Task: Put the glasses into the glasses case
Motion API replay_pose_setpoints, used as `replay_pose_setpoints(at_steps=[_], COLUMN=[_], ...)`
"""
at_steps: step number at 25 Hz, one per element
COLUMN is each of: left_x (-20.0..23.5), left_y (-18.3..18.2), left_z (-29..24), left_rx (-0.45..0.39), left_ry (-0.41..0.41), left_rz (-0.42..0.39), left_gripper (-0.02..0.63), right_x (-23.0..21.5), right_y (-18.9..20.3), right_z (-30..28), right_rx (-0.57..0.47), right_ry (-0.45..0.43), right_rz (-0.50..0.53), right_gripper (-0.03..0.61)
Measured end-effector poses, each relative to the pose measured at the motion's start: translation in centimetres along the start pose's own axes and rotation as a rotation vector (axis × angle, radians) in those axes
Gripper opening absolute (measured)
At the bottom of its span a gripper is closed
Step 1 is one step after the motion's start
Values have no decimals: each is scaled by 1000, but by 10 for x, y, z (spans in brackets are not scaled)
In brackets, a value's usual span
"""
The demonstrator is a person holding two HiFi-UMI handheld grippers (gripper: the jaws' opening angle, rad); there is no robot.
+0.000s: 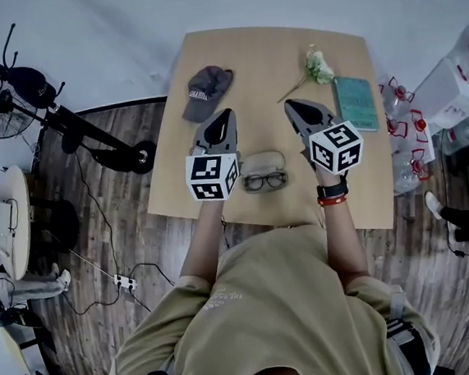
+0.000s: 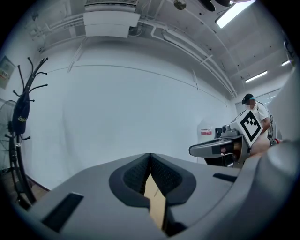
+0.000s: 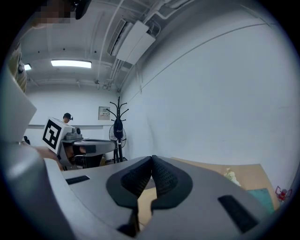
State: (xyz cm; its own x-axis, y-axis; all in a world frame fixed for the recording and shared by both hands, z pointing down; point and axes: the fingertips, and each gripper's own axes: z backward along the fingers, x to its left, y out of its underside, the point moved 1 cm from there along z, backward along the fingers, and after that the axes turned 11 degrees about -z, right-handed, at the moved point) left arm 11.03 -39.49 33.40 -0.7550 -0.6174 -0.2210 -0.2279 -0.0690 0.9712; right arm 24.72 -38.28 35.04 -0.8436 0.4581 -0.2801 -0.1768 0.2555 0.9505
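Glasses: a dark-framed pair (image 1: 265,180) lies on the wooden table (image 1: 256,65), close to its near edge, showing only in the head view.
Glasses case: a pale case (image 1: 262,162) sits just beyond the glasses on the far side; whether the two touch, and whether the lid is up, cannot be made out at this size.
Left gripper: the left gripper (image 1: 226,113) is held above the table to the left of the case. Its own view shows the jaws (image 2: 150,157) pressed together at the tips with nothing between them, and only a sliver of tabletop below.
Right gripper: the right gripper (image 1: 289,103) is held to the right of the case, jaws likewise closed tip to tip on nothing (image 3: 151,159).
Hidden: the person's torso covers part of the table's near edge, and the marker cubes flank the glasses closely.
Open room: a bare stretch of tabletop runs ahead of both grippers to the far edge.
Left side: a grey cap (image 1: 206,90) lies near the table's left edge.
Right side: a white flower sprig (image 1: 316,66) and a teal book (image 1: 355,102) lie by the right edge — both well apart from the glasses.
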Motion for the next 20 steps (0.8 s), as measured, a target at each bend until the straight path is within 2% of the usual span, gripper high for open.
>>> replay_pose_setpoints(at_steps=[10,16,20], left_x=[-10,-23,-23], left_y=[6,15,25], left_z=[-2,-9,-17], left_rx=[8,34,61], left_ry=[-23,-24,-21], left_rz=[13,14,15], left_gripper=[23,23,23], right_x=[-5,-11,-17], right_y=[8,20,28], right_z=[5,5,-3], right_rx=[44,102,127], right_ry=[6,-49,-71], right_rz=[40,59,26], right_gripper=[14,14,14])
